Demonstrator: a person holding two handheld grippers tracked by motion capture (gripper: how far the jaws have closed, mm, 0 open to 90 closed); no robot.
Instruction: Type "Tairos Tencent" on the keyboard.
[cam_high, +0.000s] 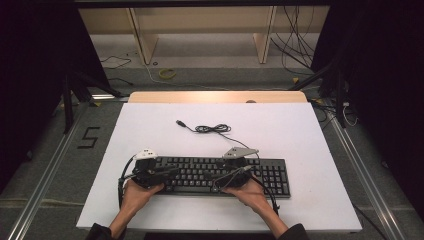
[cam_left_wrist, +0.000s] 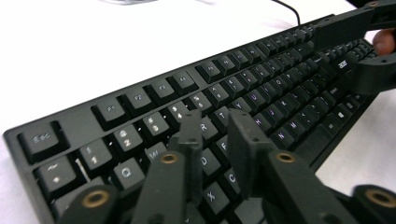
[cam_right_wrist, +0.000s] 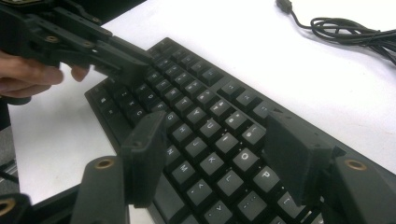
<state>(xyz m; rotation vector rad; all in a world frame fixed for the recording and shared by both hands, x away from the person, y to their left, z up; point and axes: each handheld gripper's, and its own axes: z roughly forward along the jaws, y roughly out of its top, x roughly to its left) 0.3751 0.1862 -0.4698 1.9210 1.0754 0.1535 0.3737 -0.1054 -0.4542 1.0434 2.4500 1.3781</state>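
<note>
- The black keyboard (cam_high: 220, 176) lies flat on the white table (cam_high: 300, 135), near the edge where the person stands, with its long side along that edge.
- The left gripper (cam_left_wrist: 212, 123) hovers low over the left part of the keyboard, above the letter keys around R and T. Its two jaws stand close together, with only a narrow gap between them, and nothing is in this gap. I cannot tell if the tips touch the keys.
- The right gripper (cam_right_wrist: 219, 140) is above the middle-right letter keys, near O, P, K and L. Its jaws are spread wide, and between them only the keys below are seen; the jaws pinch nothing.
- In the high view, the left gripper (cam_high: 162, 172) and the right gripper (cam_high: 227, 176) point toward each other over the keyboard, each held by one hand at the near edge.
- The keyboard's cable (cam_high: 212, 128) lies coiled on the table behind the keyboard, and its plug (cam_high: 181, 123) rests free on the white surface, apart from both grippers.
</note>
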